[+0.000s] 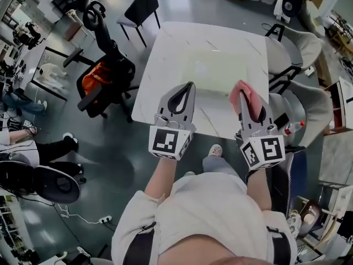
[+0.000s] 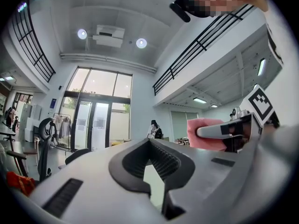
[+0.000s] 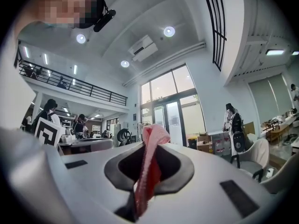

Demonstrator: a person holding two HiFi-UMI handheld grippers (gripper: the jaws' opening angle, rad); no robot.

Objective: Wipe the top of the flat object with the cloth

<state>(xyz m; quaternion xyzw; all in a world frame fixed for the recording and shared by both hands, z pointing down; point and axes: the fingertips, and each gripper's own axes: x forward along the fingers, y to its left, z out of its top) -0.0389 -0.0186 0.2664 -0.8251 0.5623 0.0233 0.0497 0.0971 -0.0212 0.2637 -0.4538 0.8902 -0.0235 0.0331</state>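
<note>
**Cloth pinched in my right tongs, flat sheet lying on the desk**

My right tongs (image 1: 251, 106) are clamped on the pink cloth (image 1: 238, 93). In the right gripper view the fabric runs up through the closed jaws as a thin folded strip and pokes out beyond the tips. My left tongs (image 1: 189, 87) are closed with nothing between them. The left gripper view shows only a pale sliver of background through the gap behind the tips.

From the head view, both tongs point away from me over the near edge of the white desk (image 1: 165, 48), the left and right well apart. The flat object (image 1: 212, 70) is a pale, faintly green sheet lying flat in the middle of the desk. Its near edge runs between my two tongs. The cloth sits by the near right corner of the sheet, and the left tips are by its near left corner. I cannot tell whether the cloth touches the sheet.

A black chair (image 1: 140, 7) stands at the far left corner of the desk, and an office chair with something orange on it (image 1: 105, 76) stands to the left.
</note>
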